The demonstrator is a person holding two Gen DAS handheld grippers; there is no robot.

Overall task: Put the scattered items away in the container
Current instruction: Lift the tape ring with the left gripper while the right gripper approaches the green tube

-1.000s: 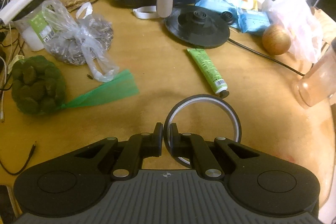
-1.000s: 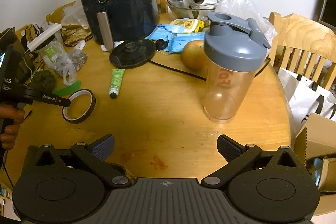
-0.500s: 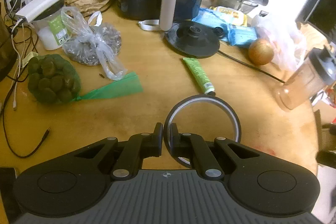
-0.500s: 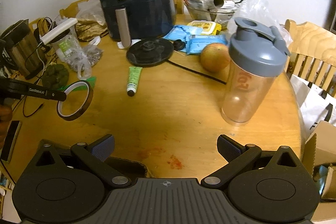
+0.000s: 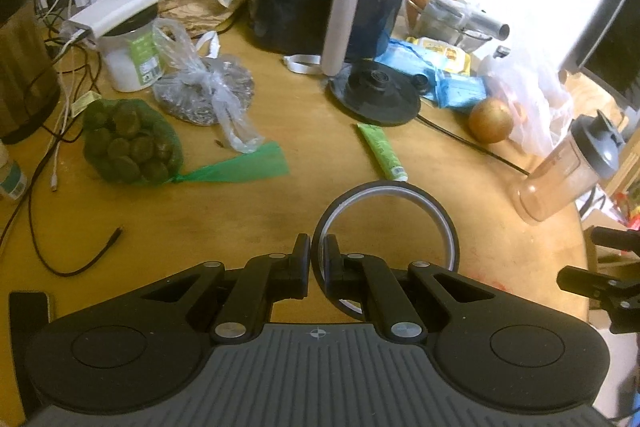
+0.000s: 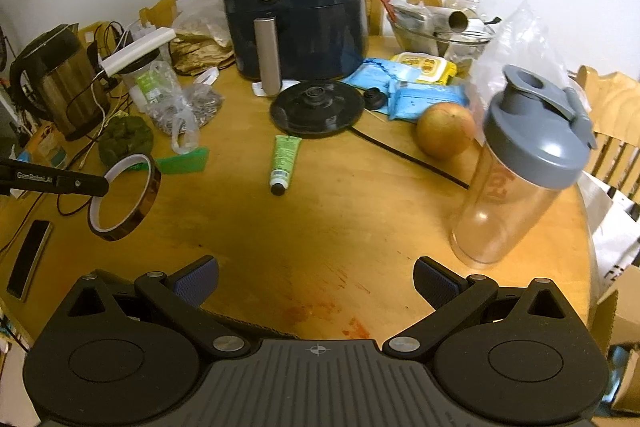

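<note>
My left gripper (image 5: 318,251) is shut on the rim of a brown tape roll (image 5: 436,215) and holds it in the air above the wooden table (image 5: 280,211). In the right wrist view the tape roll (image 6: 142,203) hangs at the left, held by the left gripper's fingers (image 6: 76,183). My right gripper (image 6: 316,277) is open and empty above the table's near edge. A green tube (image 6: 285,157) lies on the table's middle; it also shows in the left wrist view (image 5: 380,149). A cardboard box (image 6: 618,323) sits beyond the table's right edge.
A dark air fryer (image 6: 296,7), a black kettle base (image 6: 316,109) with its cord, an orange (image 6: 446,129), a shaker bottle (image 6: 520,183), blue packets (image 6: 416,95), a netted bag of green fruit (image 5: 128,147), a plastic bag (image 5: 208,95), a kettle (image 6: 60,79) and a phone (image 6: 30,259).
My left gripper has lifted the tape roll off the table and risen; more of the table shows. The right gripper has pulled back and up a little, still open.
</note>
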